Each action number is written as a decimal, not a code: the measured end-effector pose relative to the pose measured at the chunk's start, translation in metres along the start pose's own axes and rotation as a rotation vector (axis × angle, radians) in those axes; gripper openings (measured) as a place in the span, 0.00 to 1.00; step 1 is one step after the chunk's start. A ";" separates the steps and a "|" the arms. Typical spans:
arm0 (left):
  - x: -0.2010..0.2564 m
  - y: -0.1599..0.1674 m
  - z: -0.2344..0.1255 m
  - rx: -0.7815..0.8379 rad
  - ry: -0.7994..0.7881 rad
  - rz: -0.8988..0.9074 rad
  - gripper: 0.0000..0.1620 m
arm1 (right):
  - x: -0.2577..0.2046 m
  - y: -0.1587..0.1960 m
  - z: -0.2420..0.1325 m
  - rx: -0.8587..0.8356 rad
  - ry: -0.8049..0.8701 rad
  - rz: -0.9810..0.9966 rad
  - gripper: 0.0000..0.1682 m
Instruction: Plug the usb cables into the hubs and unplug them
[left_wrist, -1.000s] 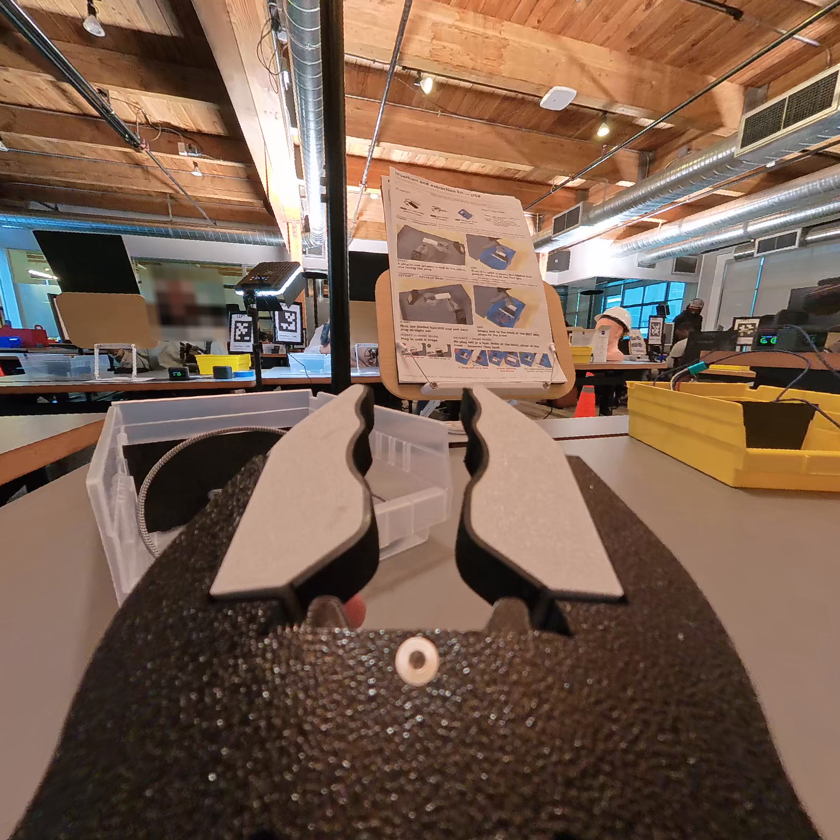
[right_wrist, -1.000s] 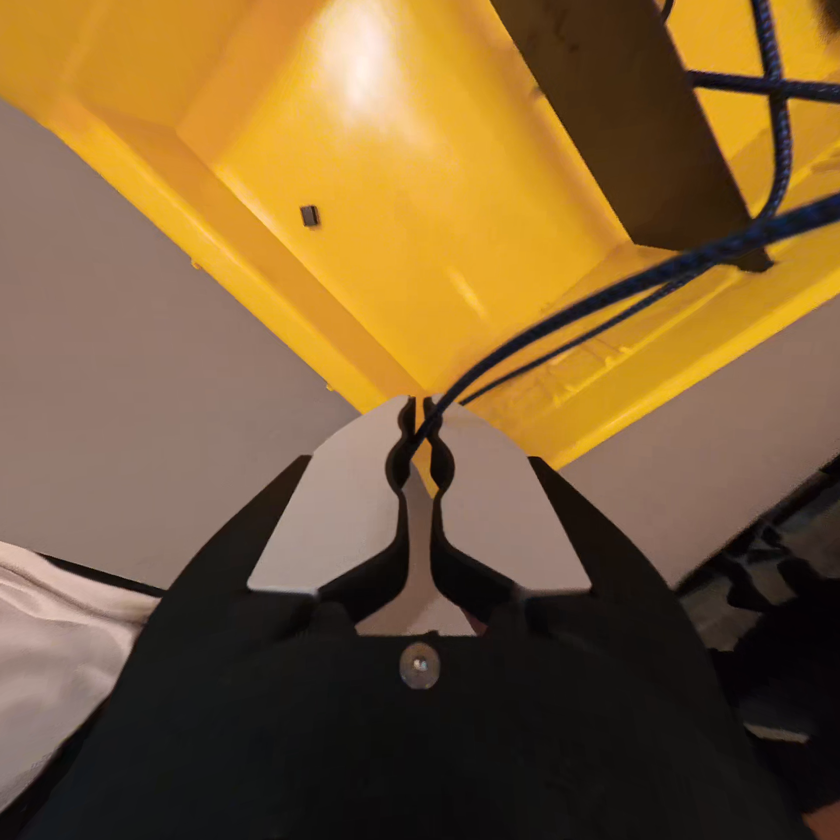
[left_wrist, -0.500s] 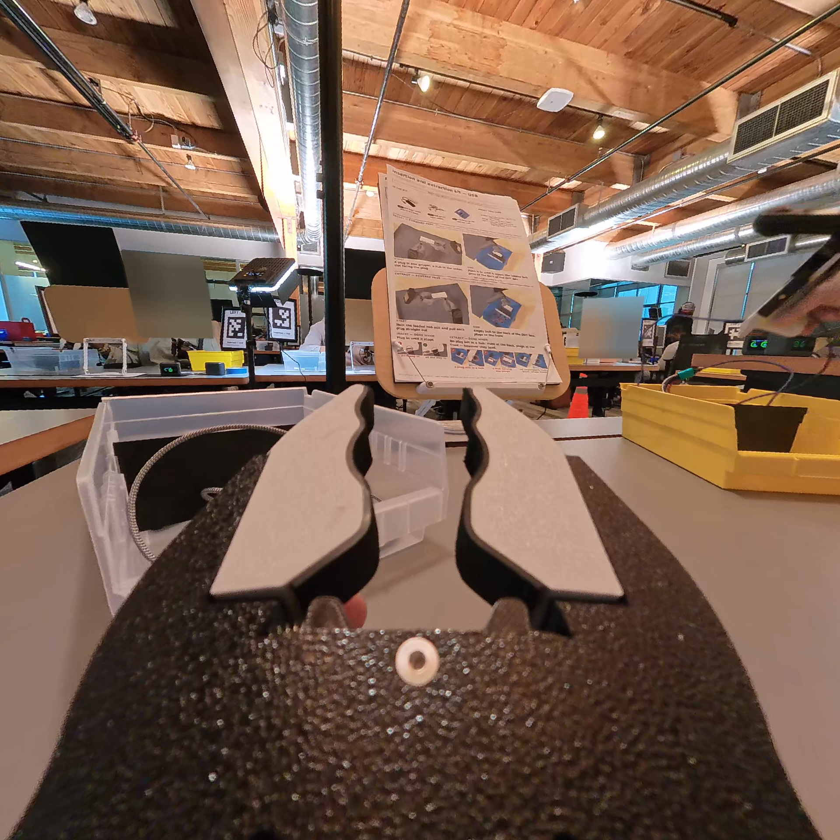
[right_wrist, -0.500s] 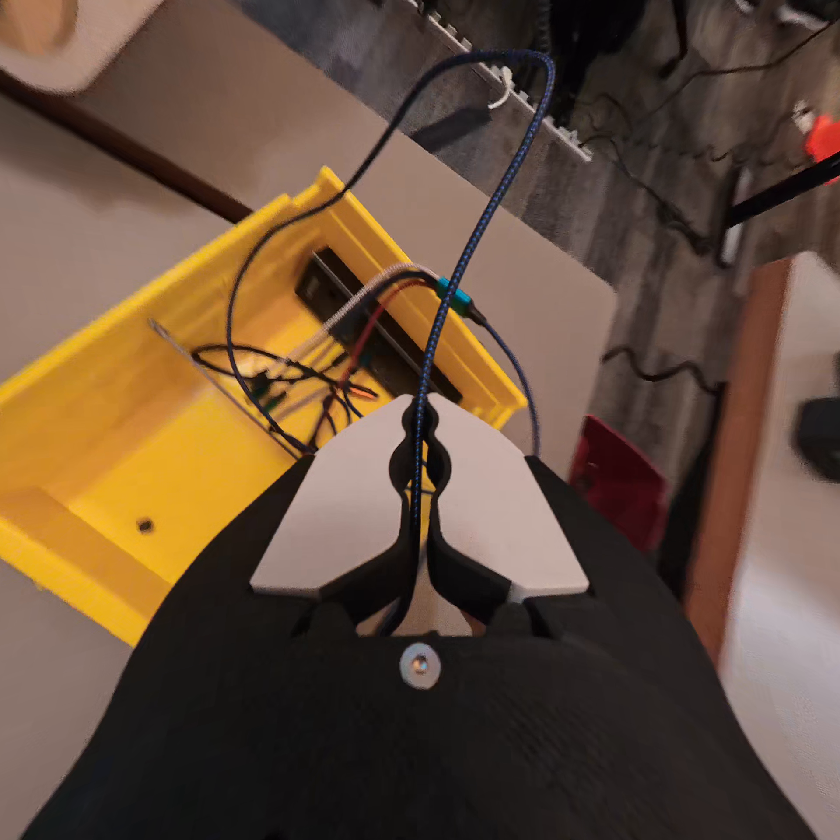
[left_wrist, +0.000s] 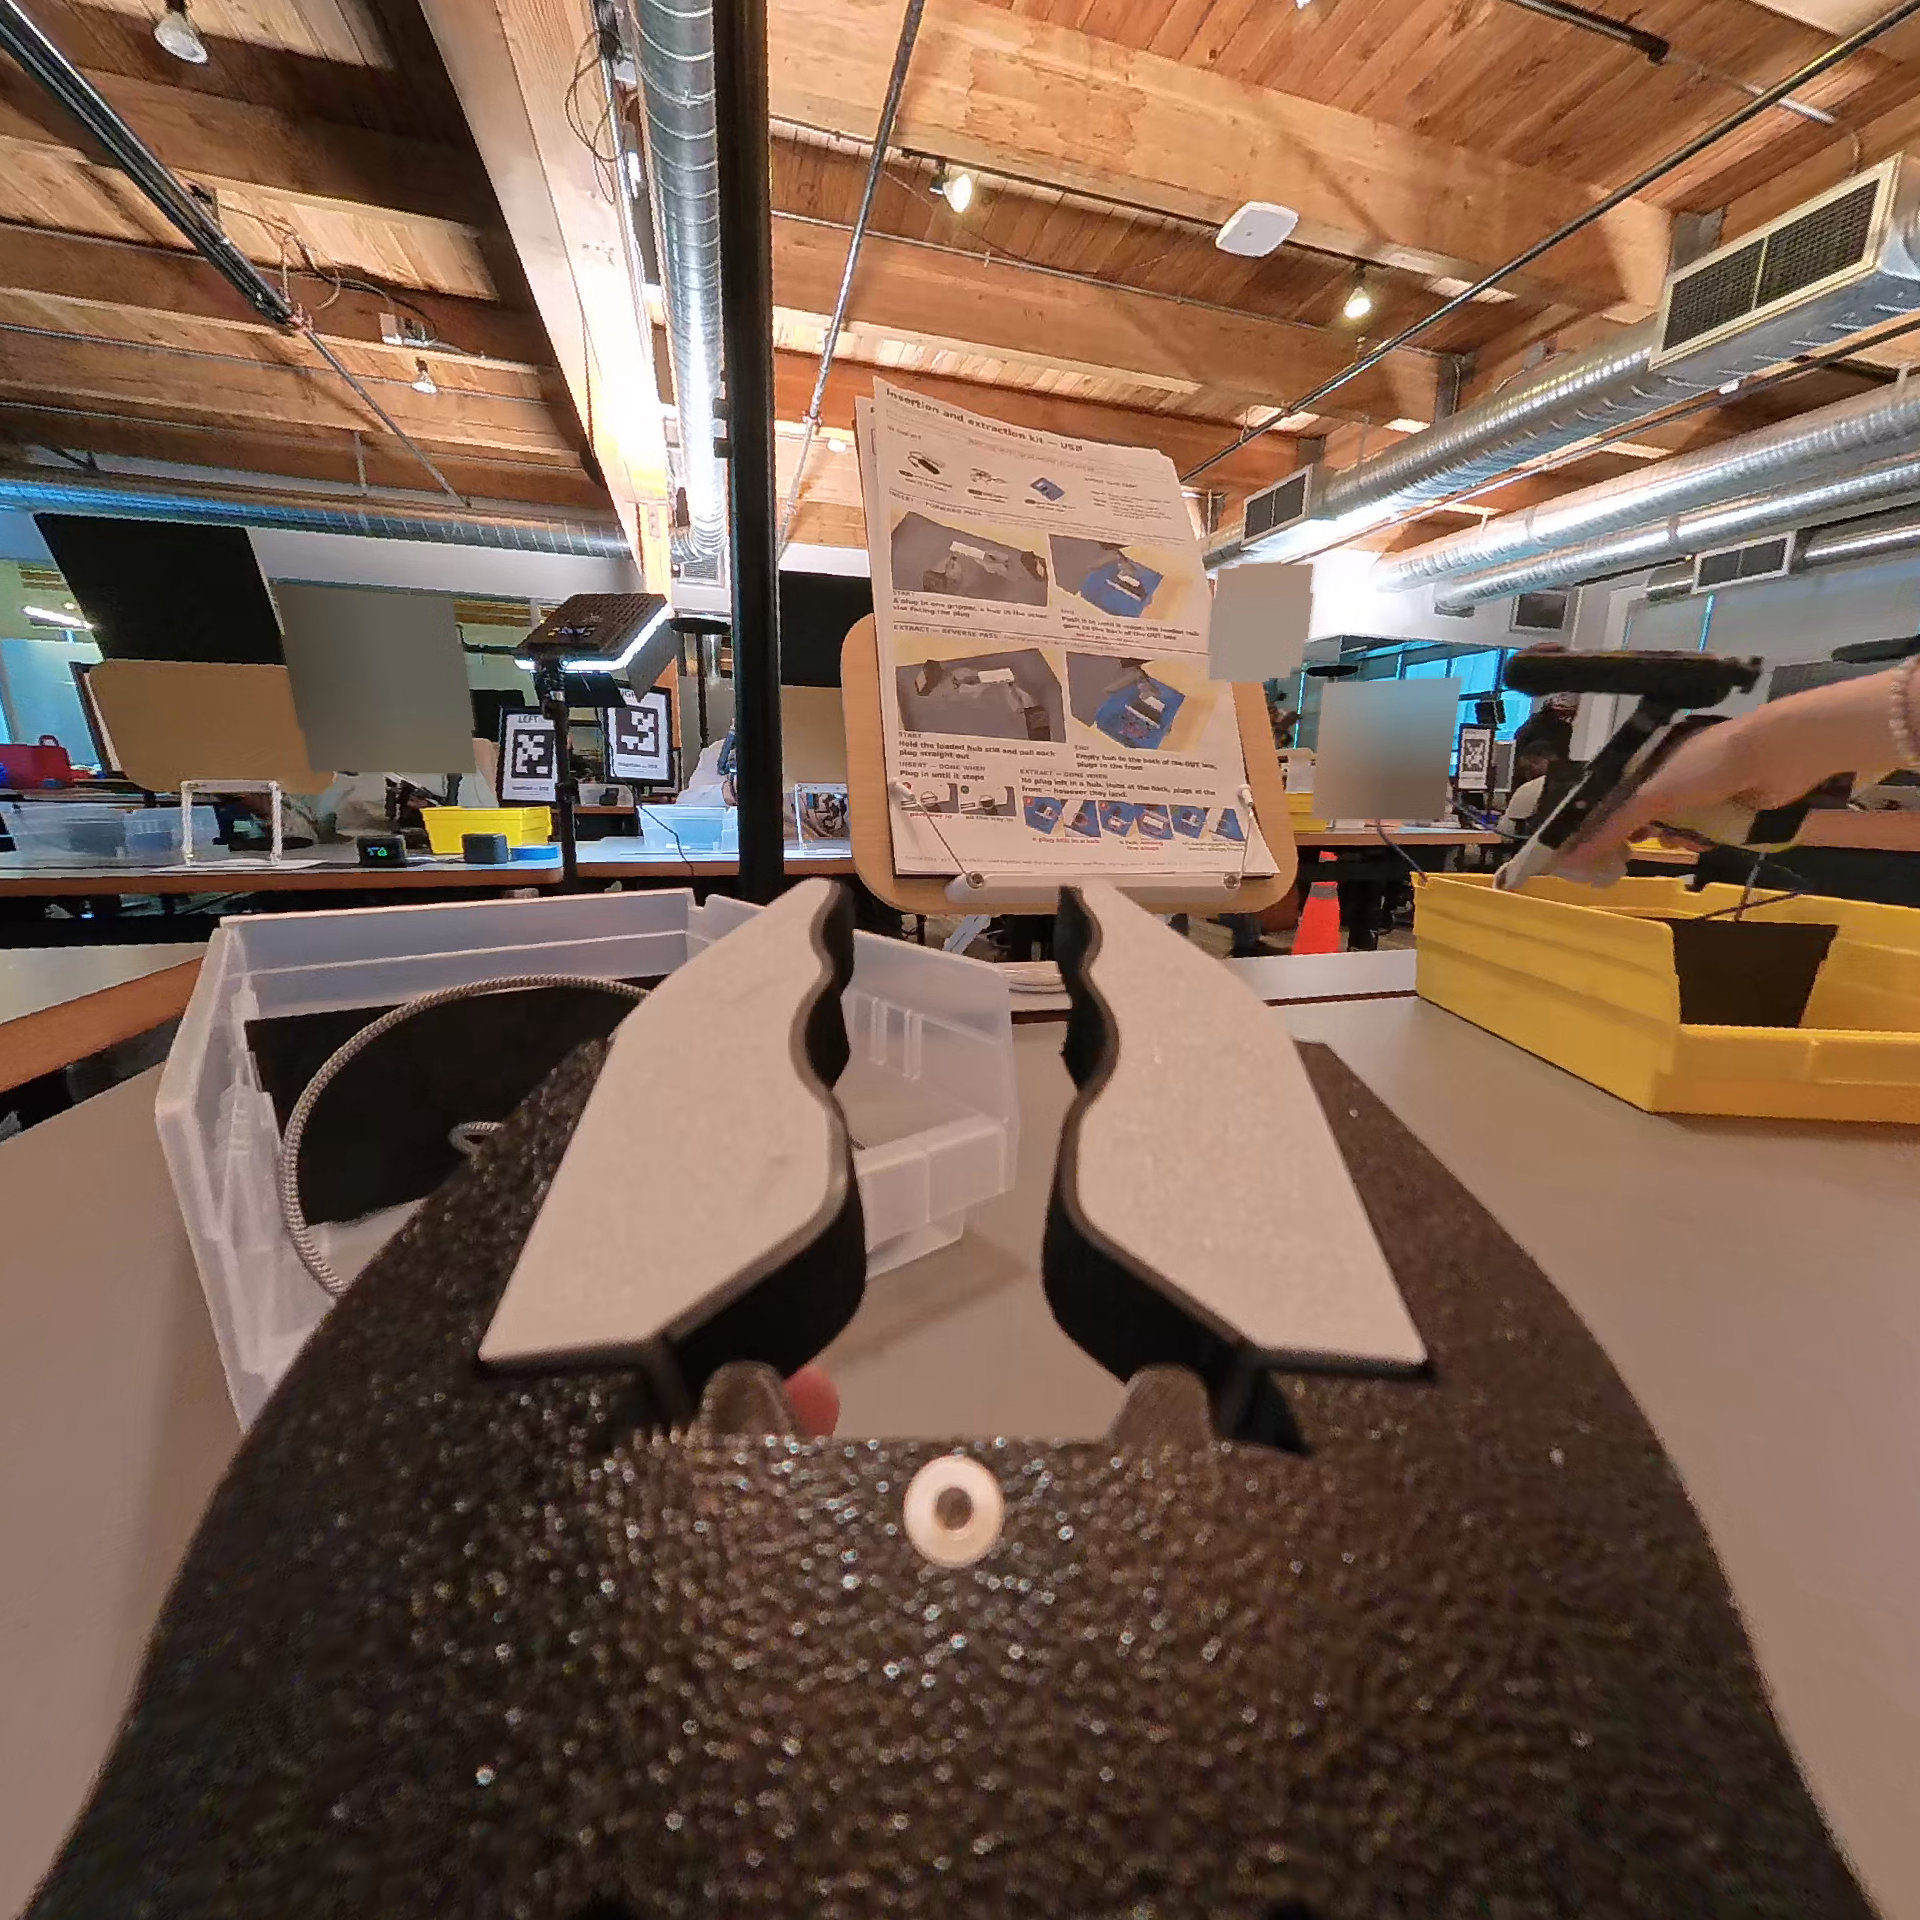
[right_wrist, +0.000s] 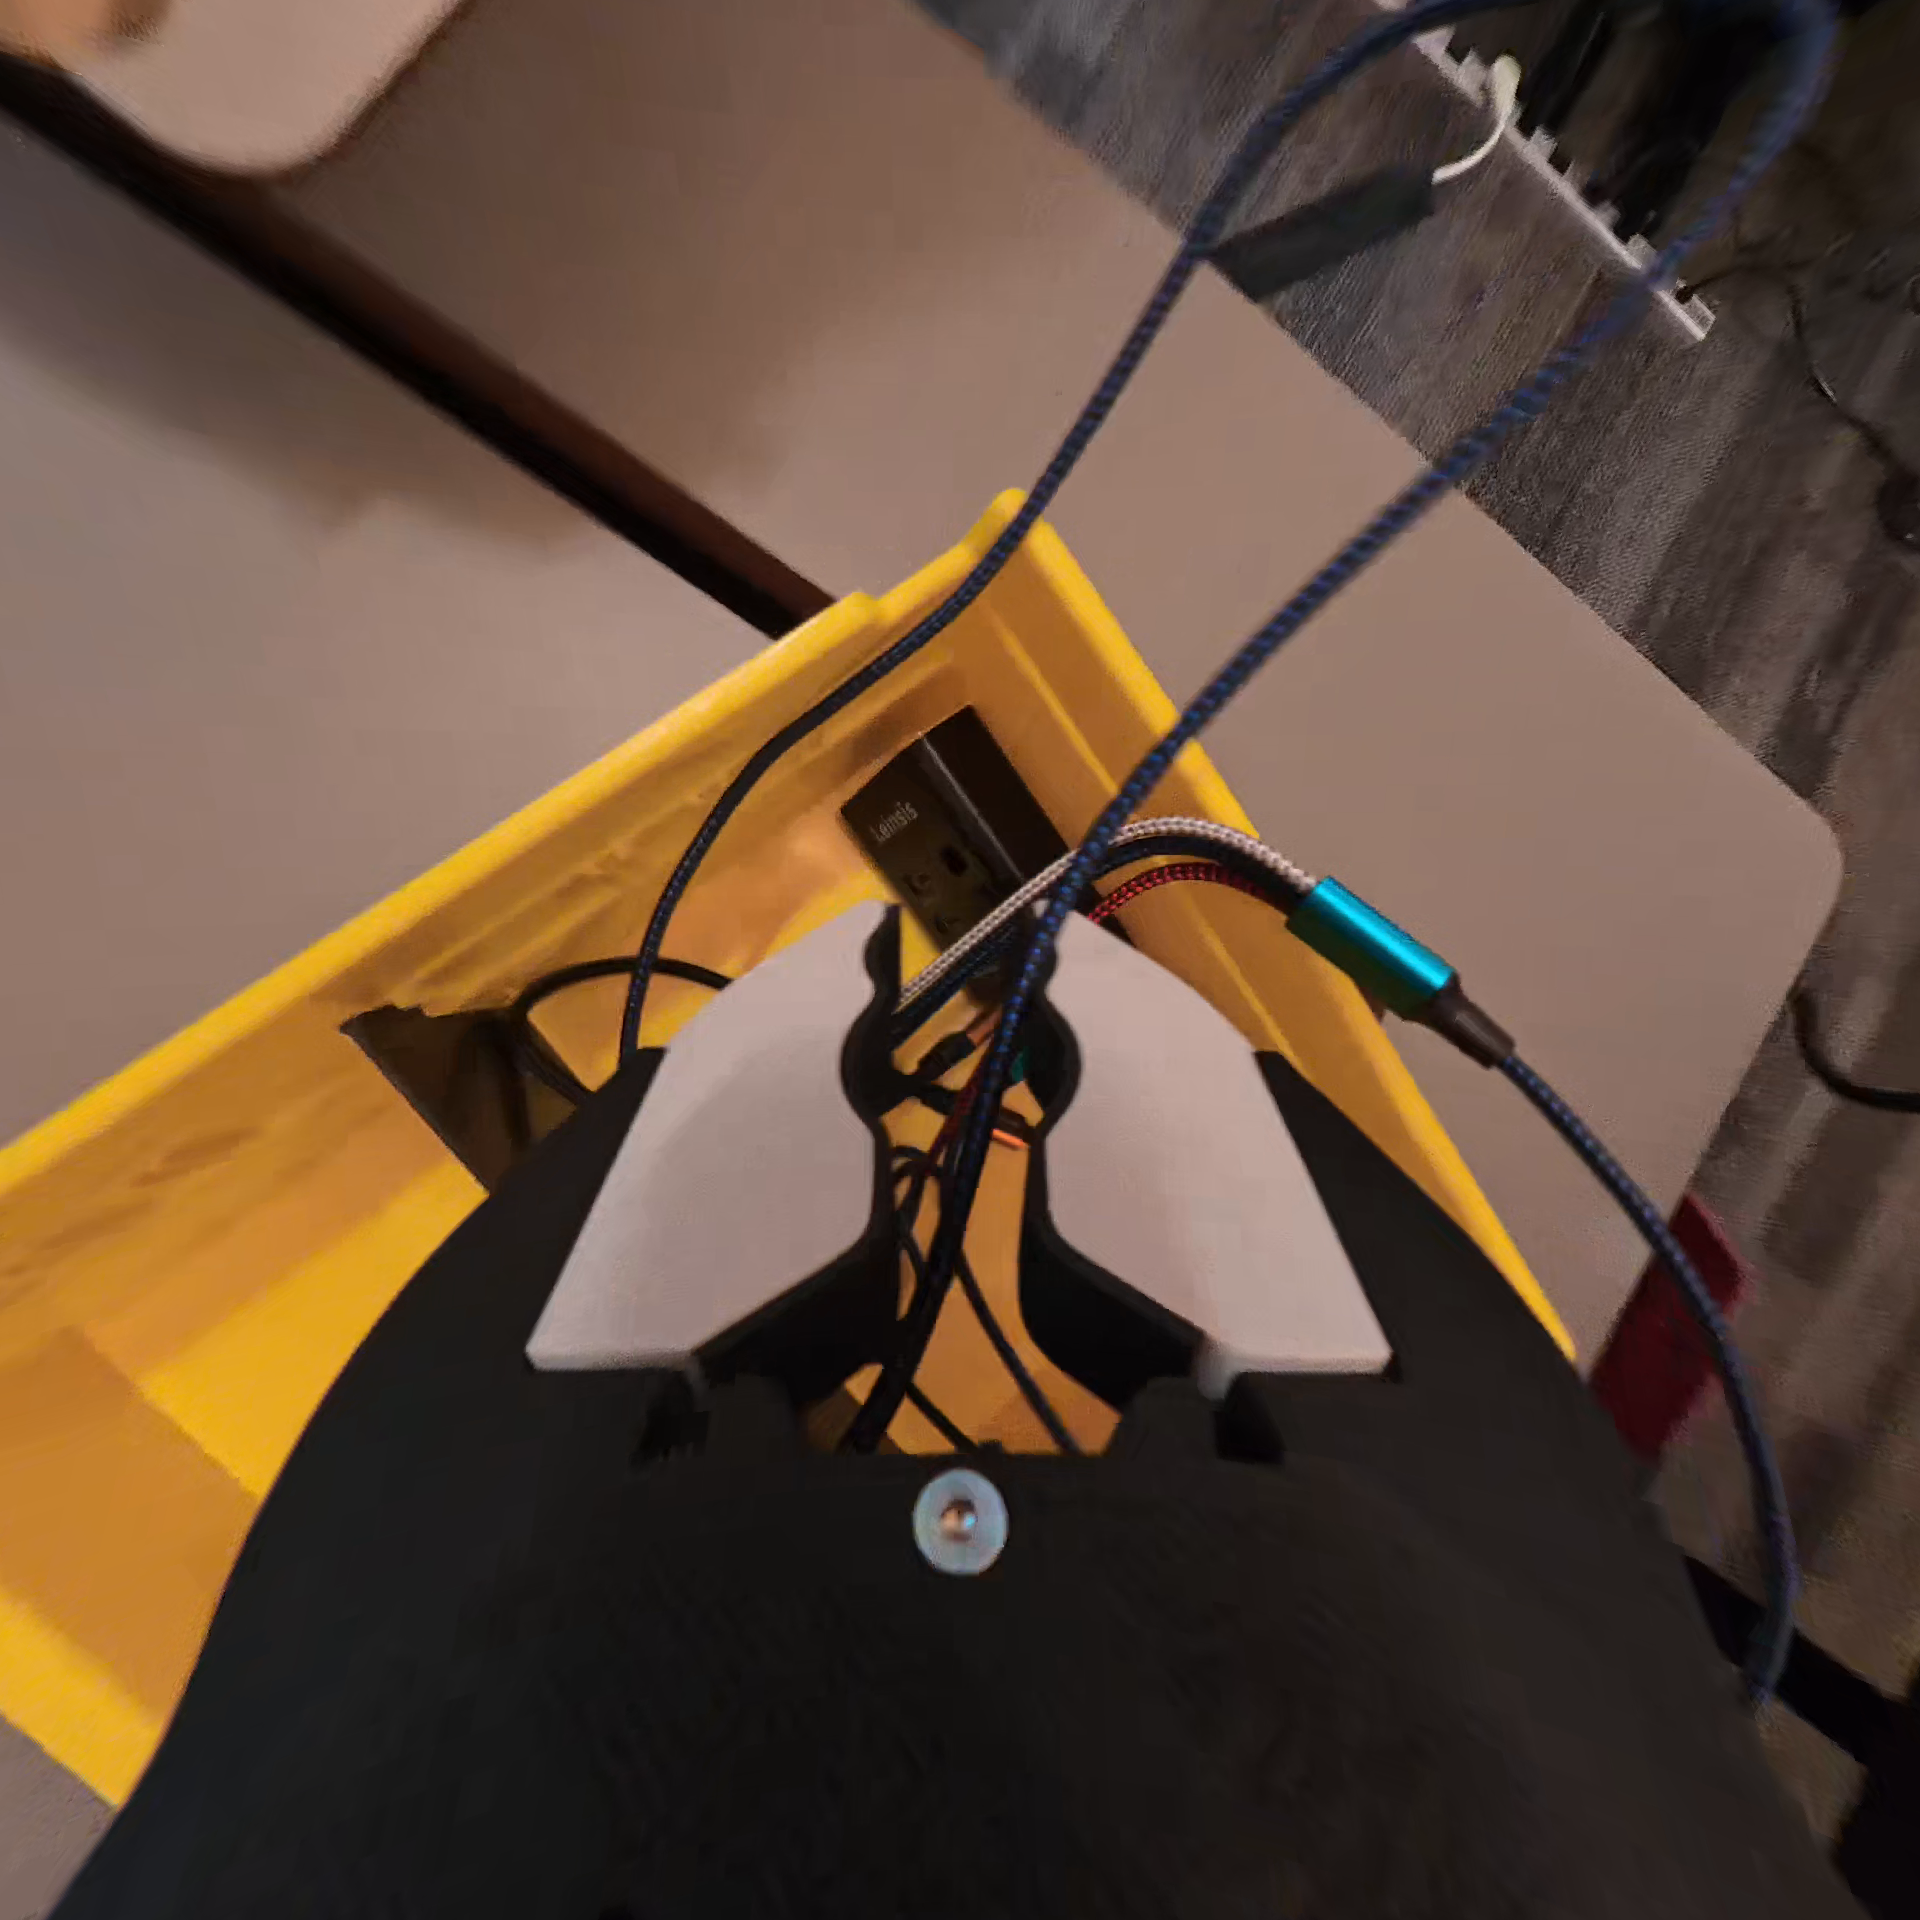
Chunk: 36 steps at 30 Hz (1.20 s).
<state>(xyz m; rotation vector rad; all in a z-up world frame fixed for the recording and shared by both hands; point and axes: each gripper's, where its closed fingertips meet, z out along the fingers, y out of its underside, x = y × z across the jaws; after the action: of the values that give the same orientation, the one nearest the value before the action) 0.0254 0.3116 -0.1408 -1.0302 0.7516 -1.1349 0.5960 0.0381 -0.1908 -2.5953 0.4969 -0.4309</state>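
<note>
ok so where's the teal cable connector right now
In the right wrist view, the teal connector hangs right of the right gripper, just outside the yellow bin rim, near the black hub.

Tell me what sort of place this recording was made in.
Probably a shared workshop or lab in a converted industrial loft. The exposed timber ceiling carries bare silver metal ducts; rows of long work tables hold bins and gear, and black-and-white square marker cards stand on one.
</note>
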 end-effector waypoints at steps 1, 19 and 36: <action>0.000 0.000 0.000 0.000 -0.001 0.004 0.23 | -0.001 0.001 0.004 -0.034 -0.002 -0.039 0.17; -0.006 -0.004 -0.003 0.034 -0.009 -0.046 0.23 | 0.032 0.078 -0.098 -0.352 -0.115 -0.132 0.58; -0.008 -0.006 -0.005 0.049 -0.013 -0.064 0.23 | 0.113 0.069 -0.135 -0.112 0.353 0.090 0.38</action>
<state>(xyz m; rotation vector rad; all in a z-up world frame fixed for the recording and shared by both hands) 0.0167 0.3175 -0.1370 -1.0252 0.6818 -1.1946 0.6269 -0.1167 -0.0863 -2.5981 0.7727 -0.8591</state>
